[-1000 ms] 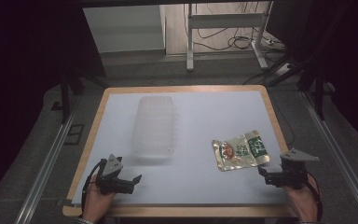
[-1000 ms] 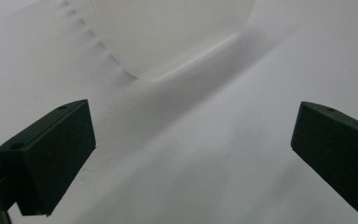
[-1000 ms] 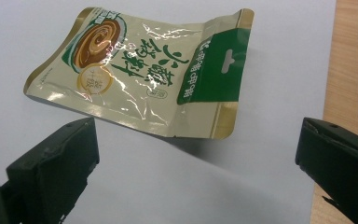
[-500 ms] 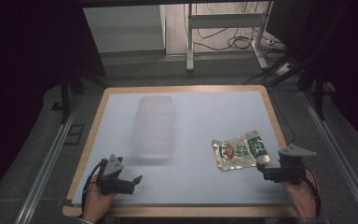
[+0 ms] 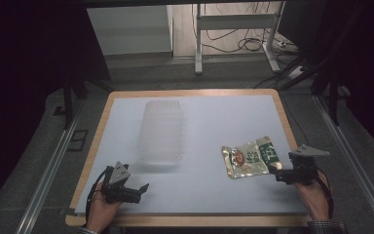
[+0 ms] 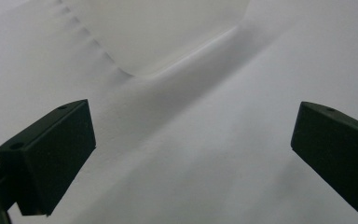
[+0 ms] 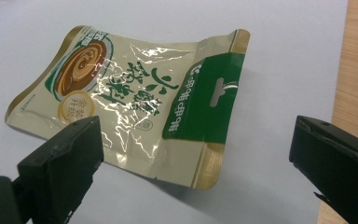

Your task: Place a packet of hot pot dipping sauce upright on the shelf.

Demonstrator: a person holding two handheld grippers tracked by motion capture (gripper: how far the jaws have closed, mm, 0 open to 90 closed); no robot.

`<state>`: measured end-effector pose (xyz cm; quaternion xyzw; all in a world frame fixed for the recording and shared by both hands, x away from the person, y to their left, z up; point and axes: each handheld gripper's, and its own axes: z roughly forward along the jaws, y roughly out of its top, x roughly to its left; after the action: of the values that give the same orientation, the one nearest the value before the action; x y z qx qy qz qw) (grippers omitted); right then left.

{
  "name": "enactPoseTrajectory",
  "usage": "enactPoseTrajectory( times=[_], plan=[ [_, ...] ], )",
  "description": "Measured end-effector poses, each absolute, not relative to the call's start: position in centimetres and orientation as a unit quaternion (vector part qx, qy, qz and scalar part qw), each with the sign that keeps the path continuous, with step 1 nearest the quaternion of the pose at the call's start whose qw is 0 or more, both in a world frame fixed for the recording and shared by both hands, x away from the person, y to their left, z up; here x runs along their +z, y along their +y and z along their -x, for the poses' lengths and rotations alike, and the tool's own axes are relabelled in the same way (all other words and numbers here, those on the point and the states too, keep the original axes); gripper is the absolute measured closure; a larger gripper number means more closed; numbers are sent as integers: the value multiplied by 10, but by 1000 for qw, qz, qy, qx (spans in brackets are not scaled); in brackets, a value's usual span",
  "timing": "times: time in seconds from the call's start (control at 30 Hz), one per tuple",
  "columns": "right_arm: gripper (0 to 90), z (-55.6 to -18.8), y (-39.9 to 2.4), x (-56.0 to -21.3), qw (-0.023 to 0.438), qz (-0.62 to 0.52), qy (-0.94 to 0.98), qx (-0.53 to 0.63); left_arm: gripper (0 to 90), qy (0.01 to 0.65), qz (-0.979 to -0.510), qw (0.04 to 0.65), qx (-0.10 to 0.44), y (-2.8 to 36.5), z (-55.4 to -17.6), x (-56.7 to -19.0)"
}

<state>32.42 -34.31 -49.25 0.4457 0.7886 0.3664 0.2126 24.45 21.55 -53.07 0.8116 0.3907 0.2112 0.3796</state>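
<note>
Matte-black left gripper [image 5: 135, 189]: near-left corner of the tabletop [image 5: 224, 117], held low by the left hand [image 5: 102, 210]. Fingers [image 6: 51, 156] spread wide, nothing between them; bare pale surface under them in the left gripper view. No shift against the earlier high views.

Clear plastic container [image 5: 161, 131]: left of centre, long side running near to far, empty as far as I can tell. Its near edge sits just beyond the left gripper; a corner of it shows in the left gripper view [image 6: 168, 32]. Unmoved.

Snack pouch [image 5: 251, 157]: right of centre, lying flat, cream and gold with a green header strip and hang hole, header end toward the right edge. Glossy film, crinkled; likely light and slippery. Same spot as before.

Right gripper [image 5: 276, 173]: near-right, held by the right hand [image 5: 314, 192]. Over the last second it has crept left toward the pouch; now it sits just beside the pouch's near-right corner. Fingers [image 7: 60, 172] wide open, holding nothing. In the right gripper view the pouch [image 7: 135, 102] lies ahead, between and beyond the fingers, not yet touched.

Reading of the change: only the right side is closing in, so a pick of the pouch looks to be the step in hand. Guess: container is the destination.

Watch: flat film on a flat top; the corner may slide rather than lift.
</note>
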Motion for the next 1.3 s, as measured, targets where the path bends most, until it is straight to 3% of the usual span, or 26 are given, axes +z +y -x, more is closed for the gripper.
enactPoseTrajectory(
  times=[0.43, 0.83, 1.3],
  plan=[
    [87, -345, -339, -496, 184, -443, 797, 367, 0, 390, -812, 378, 212, 215, -245, -531],
    [39, -360, -330, -504, 162, -455, 805, 345, 0, 385, -818, 372, 210, 214, -245, -532],
    [56, -367, -309, -505, 113, -447, 825, 325, 0, 383, -820, 370, 210, 212, -245, -533]
  ],
)
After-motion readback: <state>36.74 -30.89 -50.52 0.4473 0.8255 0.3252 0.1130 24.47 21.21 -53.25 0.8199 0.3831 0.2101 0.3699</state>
